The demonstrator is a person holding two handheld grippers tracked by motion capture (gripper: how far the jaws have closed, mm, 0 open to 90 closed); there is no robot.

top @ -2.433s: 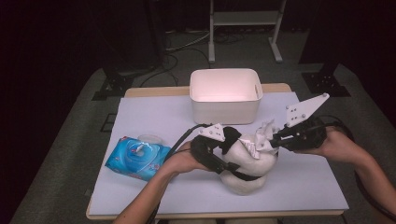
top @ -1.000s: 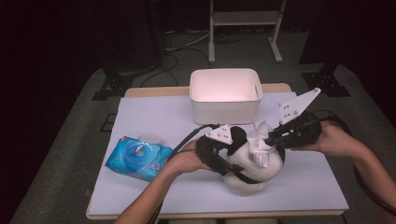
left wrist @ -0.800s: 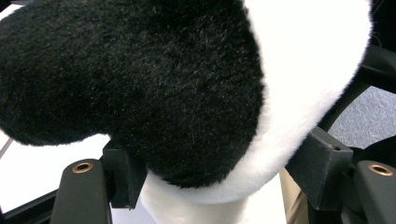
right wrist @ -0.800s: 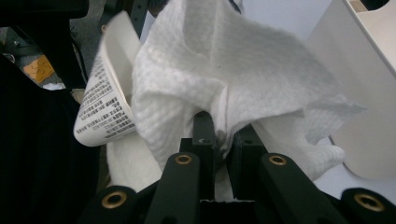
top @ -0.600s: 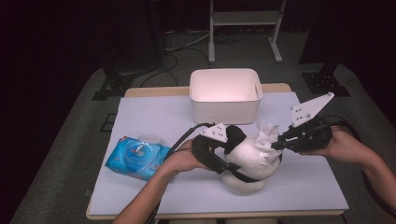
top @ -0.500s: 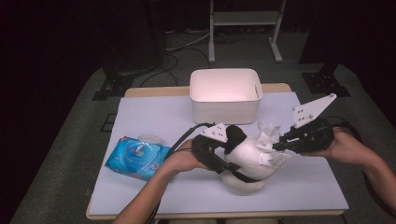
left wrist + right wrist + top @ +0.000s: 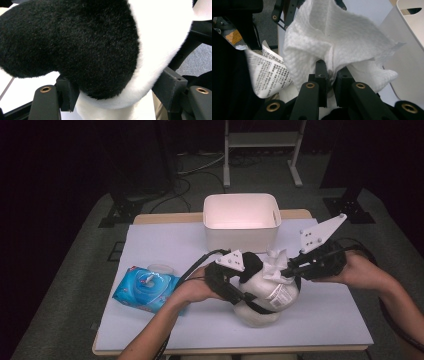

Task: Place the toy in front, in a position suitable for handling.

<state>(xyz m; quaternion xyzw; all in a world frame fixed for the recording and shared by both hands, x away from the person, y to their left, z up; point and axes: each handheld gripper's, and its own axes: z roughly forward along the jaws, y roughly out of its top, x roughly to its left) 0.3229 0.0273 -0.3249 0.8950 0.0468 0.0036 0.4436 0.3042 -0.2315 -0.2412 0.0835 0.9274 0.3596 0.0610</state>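
Jaws of the left gripper clamp the black-and-white plush toy at the table's near middle; the right gripper pinches a crumpled white wipe atop the toy. Both forearms reach in low, the grippers pointing inward toward each other.

Dark room, grey carpet, metal stand behind table.

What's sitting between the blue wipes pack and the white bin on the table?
A bare stretch of the white table cover lies between the wipes pack and the bin, seen in the high view.
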